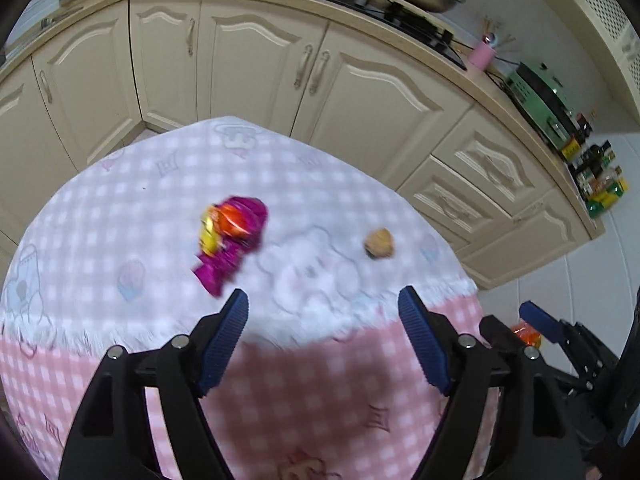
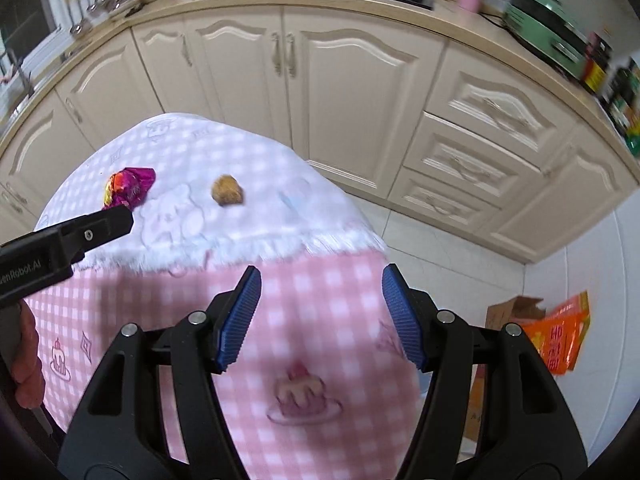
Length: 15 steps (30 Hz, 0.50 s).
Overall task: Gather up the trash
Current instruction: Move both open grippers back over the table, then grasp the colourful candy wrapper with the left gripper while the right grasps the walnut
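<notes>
now | l+r jaws spread, nothing btwn | purple wrapper [image 1: 232, 240] + brown lump [image 1: 379, 243] on cloth [image 1: 120, 240]

The left claw [image 1: 322, 300] points steeply downward, its blue pads [image 1: 224, 340] spread wide with nothing between them. The right claw [image 2: 320, 280] tilts down likewise, parted and empty. A hand [image 2: 26, 364] grips the left handle.
</notes>
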Tool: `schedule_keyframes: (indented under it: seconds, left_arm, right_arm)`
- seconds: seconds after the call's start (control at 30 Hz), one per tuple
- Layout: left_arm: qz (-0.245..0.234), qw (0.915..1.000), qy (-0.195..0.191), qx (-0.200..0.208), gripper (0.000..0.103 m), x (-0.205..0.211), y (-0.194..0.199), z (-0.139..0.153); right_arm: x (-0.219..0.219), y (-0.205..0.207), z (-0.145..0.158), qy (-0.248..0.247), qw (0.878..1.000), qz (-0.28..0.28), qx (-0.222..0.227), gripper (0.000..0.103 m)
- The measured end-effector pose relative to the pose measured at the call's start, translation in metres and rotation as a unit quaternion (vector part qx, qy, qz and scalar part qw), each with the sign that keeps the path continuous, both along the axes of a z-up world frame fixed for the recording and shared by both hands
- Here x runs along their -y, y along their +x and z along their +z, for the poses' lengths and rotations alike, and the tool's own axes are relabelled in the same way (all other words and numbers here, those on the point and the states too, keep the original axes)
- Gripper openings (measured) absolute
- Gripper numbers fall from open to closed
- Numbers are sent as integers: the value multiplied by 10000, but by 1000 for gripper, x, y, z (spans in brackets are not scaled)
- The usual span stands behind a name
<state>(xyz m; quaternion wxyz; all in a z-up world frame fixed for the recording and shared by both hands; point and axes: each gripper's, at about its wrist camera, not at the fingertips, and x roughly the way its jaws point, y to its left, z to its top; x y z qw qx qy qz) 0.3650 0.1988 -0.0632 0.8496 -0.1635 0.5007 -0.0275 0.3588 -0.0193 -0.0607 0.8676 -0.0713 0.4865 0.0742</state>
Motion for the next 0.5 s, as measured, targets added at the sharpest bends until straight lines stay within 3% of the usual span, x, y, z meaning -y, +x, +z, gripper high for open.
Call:
schedule_keyframes:
  seconds: [0.13, 0.27, 0.43, 0.5]
  left_arm:
    - [190, 9998, 51, -24, 78, -18, 16, -14]
    - [323, 9992, -154, -192, 78, -37, 30, -31]
    - [518, 9975, -356, -326, 78, -57, 39, -50]
    - [610, 9968, -483, -162, 78, -63, 38, -52]
  right_arm:
    - [-24, 37, -8, -173, 9997, 72, -171, 63]
    - [-45, 63, -21, -314, 9985, 197, -392, 63]
    - [-66, 83, -40, -85, 9976, 208, -652, 62]
    - [-73, 85, -42, 28, 9972, 293, -693, 62]
